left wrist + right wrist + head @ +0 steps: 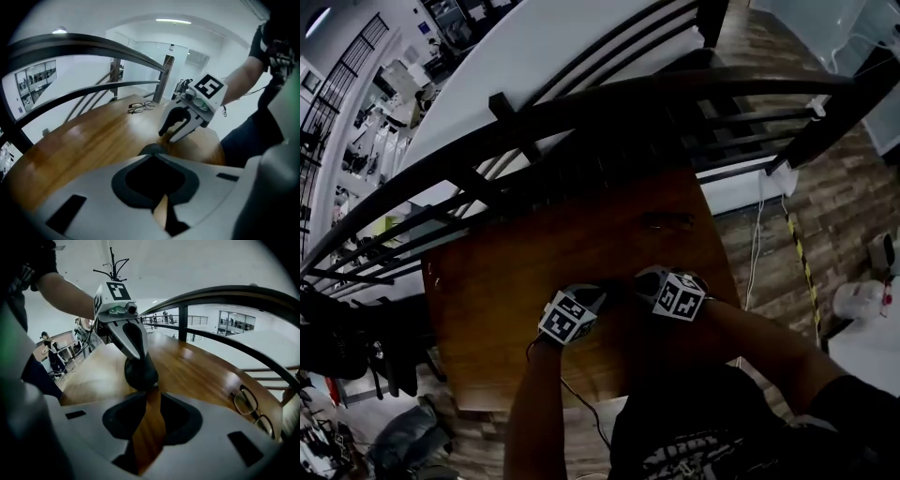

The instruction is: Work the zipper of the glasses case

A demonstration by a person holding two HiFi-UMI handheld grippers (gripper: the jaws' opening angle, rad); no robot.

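Left hand-held gripper (139,357) is pinched shut on the case (140,373), holding its dark rounded end over the counter (197,366). Right hand-held gripper (174,134) faces it, jaws partly apart with only bare wood between them. The case lies straight ahead, just beyond its tips, so this free one looks best placed for the zipper

No legible text, only square marker patterns on cubes (572,316)
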